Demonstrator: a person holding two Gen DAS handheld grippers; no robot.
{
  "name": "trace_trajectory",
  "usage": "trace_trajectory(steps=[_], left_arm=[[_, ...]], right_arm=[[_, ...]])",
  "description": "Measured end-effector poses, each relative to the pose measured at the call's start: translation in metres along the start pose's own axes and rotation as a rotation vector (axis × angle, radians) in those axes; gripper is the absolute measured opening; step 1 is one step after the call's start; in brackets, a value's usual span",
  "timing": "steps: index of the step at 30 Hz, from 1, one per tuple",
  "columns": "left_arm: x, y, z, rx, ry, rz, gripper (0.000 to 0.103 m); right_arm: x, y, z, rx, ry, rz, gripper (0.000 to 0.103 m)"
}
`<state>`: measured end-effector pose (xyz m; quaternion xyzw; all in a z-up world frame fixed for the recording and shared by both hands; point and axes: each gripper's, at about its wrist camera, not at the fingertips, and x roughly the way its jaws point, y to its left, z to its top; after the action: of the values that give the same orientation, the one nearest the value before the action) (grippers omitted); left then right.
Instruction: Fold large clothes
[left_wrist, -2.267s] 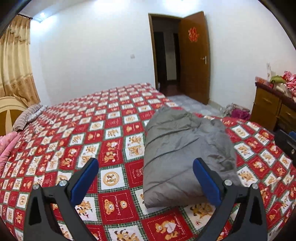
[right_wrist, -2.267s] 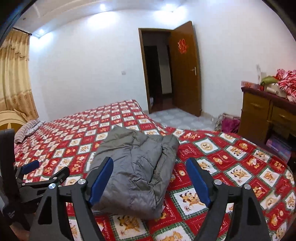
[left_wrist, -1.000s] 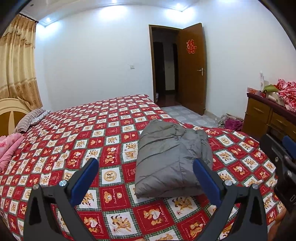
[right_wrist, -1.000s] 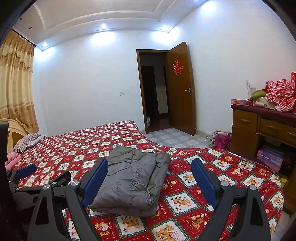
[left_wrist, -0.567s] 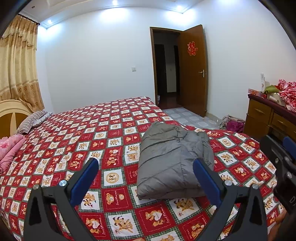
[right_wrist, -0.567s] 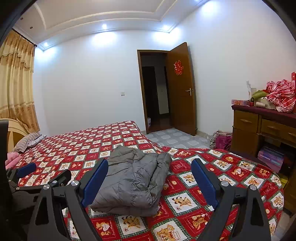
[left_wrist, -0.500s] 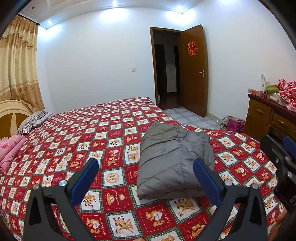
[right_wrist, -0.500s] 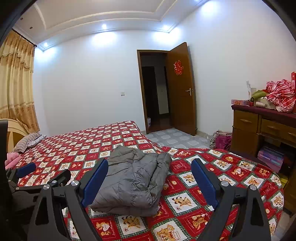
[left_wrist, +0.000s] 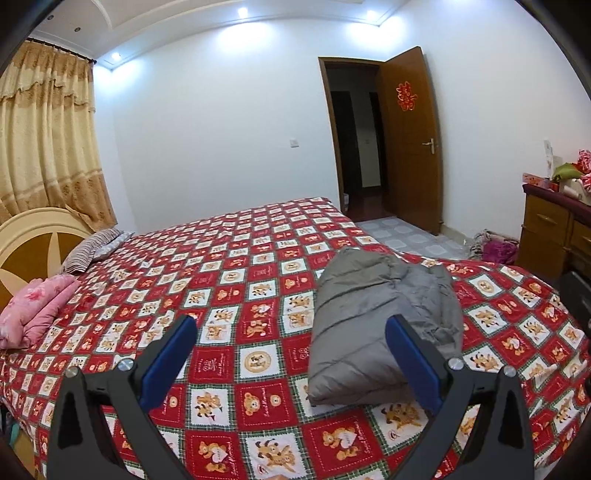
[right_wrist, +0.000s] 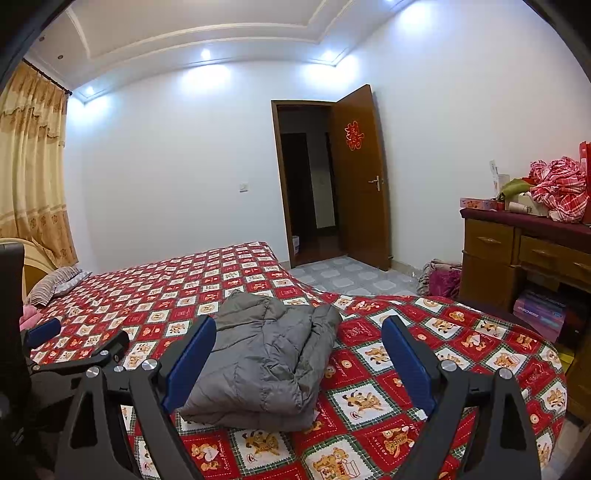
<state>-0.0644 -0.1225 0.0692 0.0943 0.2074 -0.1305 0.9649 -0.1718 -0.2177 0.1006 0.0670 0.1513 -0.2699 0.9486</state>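
The grey padded jacket (left_wrist: 380, 328) lies folded into a thick bundle on the bed (left_wrist: 229, 295), toward its foot end and nearer the door-side edge, resting on the red patterned cover. Neither tool touches it. The left gripper (left_wrist: 291, 350) is held above the cover with its jaws wide and nothing between them; the right gripper (right_wrist: 299, 350) likewise has its jaws wide and empty, with the bundle showing through the gap behind them.

Judged condition: the fold appears complete or close to it.

Risks from here. The bundle is puffy and its upper layers are loose, with a rumpled flap along the right side; the filling may push the fold open if nothing presses it flat. A pinch on the top layer alone would likely peel that layer off and undo the stack. A low approach could catch the bed cover together with the jacket and drag both. The two tools are close side by side, so a careless sweep could knock them together.

Differences between views. The left wrist view shows a folded pink cloth (left_wrist: 33, 314) near the headboard and the jacket's smooth left flank. The right wrist view shows the left gripper from the side, the cluttered dresser (right_wrist: 524, 251) and the jacket's open layered edge; whether that edge is a sleeve or a hem cannot be told at this angle.
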Motion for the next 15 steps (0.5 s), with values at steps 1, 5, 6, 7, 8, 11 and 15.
trace_trajectory(steps=[1,5,6,7,8,11,15], left_arm=[[-0.0004,0.0007,0.0002,-0.002,-0.002,-0.003,0.103],[-0.0015,0.0008,0.0003,-0.007,0.000,-0.029,0.103],[-0.0011,0.0000,0.0001,-0.004,0.004,-0.034,0.103],[-0.0006,-0.0008,-0.0002,-0.001,0.009,-0.042,0.103],[-0.0003,-0.0010,-0.0004,0.000,0.012,-0.046,0.103],[0.0004,-0.0025,-0.0004,0.004,0.017,-0.048,0.103],[0.0013,-0.0035,-0.0003,-0.001,0.023,-0.049,0.103]], right_arm=[[0.0004,0.0004,-0.0002,0.001,0.001,-0.001,0.092],[0.0012,0.0019,-0.0019,0.003,0.006,-0.003,0.092],[0.0015,0.0021,-0.0021,0.003,0.007,-0.004,0.092],[0.0017,0.0023,-0.0023,0.003,0.009,-0.004,0.092],[0.0019,0.0026,-0.0025,0.004,0.010,-0.004,0.092],[0.0024,0.0027,-0.0031,0.004,0.010,-0.006,0.092],[0.0030,0.0023,-0.0030,0.005,0.011,-0.006,0.092]])
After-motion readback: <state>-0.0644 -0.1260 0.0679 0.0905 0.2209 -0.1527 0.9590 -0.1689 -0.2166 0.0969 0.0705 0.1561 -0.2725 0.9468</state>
